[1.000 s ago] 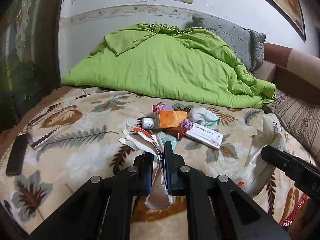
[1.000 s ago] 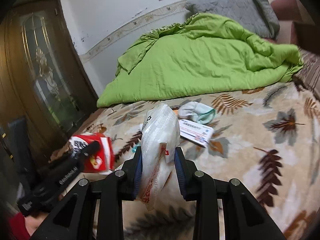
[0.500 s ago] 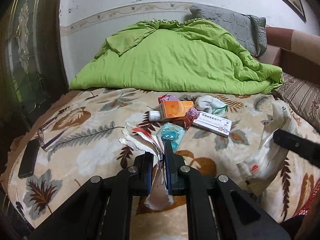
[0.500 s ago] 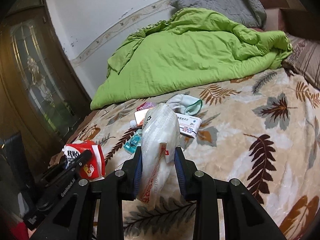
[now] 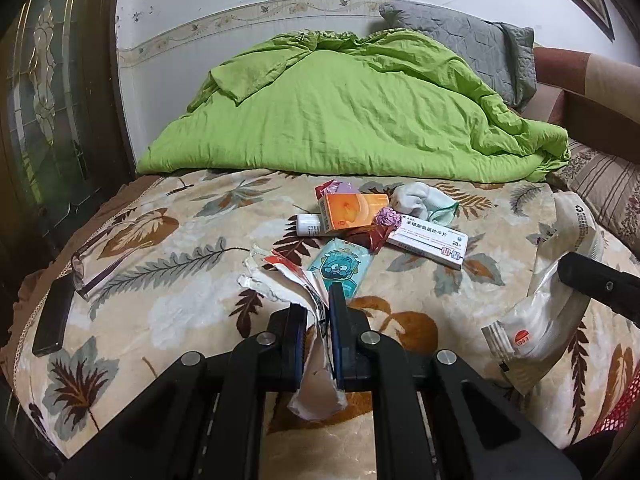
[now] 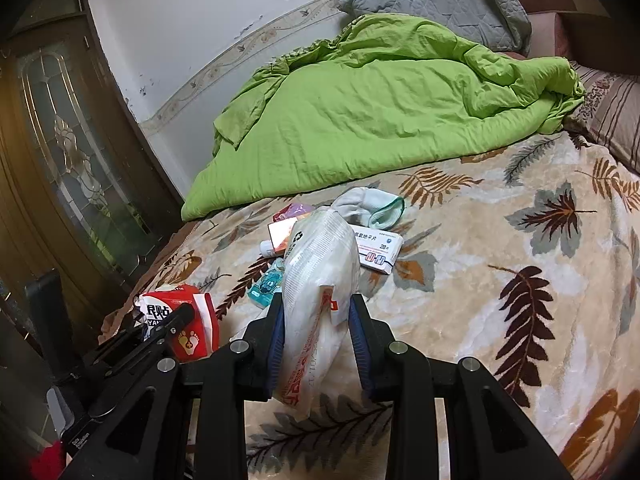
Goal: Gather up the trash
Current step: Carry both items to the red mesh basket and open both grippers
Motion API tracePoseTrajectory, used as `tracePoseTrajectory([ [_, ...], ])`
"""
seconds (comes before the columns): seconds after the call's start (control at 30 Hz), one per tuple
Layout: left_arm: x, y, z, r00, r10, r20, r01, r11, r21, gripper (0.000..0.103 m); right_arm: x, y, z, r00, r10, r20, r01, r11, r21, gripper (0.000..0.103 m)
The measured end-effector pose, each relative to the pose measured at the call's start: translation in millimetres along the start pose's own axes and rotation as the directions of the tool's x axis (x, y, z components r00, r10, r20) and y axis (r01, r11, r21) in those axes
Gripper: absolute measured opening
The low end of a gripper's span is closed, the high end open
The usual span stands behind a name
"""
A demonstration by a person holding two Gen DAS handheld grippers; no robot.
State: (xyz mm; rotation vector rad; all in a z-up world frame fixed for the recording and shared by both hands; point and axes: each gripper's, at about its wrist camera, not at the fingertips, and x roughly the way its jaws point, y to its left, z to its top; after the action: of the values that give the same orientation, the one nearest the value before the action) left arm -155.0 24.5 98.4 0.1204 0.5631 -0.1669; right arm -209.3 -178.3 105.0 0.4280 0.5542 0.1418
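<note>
The white medicine carton (image 5: 432, 243) with a red stripe lies flat on the leaf-patterned bed blanket (image 5: 160, 264), printed with Chinese characters and "28"; its long axis runs from the middle of the bed toward the right. Touching its left end sit a crumpled purple foil wrapper (image 5: 389, 216), an orange cardboard box (image 5: 352, 212) and a small white bottle (image 5: 309, 225) lying on its side. Just in front of them lies a teal sachet (image 5: 340, 266) with a cartoon face. A white sock with green trim (image 5: 424, 202) rests behind the carton.

The left claw (image 5: 318, 320) is clenched on a torn red-and-white paper packet (image 5: 280, 276), its jaws nearly closed; the packet's ragged top fans up and left, its lower end hangs behind the jaws. In the right wrist view the same packet (image 6: 188, 320) shows foot icons and Chinese lettering.

The right claw (image 6: 318, 316) grasps a clear white plastic bag (image 6: 320, 272) with a recycling mark and red print, jaws moderately apart around it; the bag stands upright, long axis along the fingers.

A black phone (image 5: 54, 316) and a pair of glasses (image 5: 96, 268) lie at the bed's left edge. A rumpled green duvet (image 5: 352, 116) covers the far half of the bed.
</note>
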Motion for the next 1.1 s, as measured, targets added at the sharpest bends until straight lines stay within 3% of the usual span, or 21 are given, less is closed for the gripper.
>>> tracePoseTrajectory([
  [0.53, 0, 0, 0, 1.000, -0.008, 0.003, 0.008, 1.000, -0.002, 0.010, 1, 1, 0, 1.000, 0.000, -0.005, 0.000, 1.000, -0.002, 0.033],
  [0.8, -5, 0, 2, 0.994, -0.103, 0.026, 0.103, 0.995, -0.008, 0.010, 1, -1, 0, 1.000, 0.004, -0.003, -0.004, 1.000, 0.020, 0.033],
  [1.03, -19, -10, 2, 0.963, -0.265, 0.051, 0.264, 0.964, 0.023, 0.010, -24, -20, 1, 1.000, 0.004, 0.012, -0.005, 0.996, 0.092, 0.033],
  [1.1, -23, -18, 2, 0.945, -0.324, 0.048, 0.322, 0.945, 0.049, 0.010, -38, -25, 2, 1.000, -0.011, 0.025, 0.009, 0.996, 0.085, 0.033],
])
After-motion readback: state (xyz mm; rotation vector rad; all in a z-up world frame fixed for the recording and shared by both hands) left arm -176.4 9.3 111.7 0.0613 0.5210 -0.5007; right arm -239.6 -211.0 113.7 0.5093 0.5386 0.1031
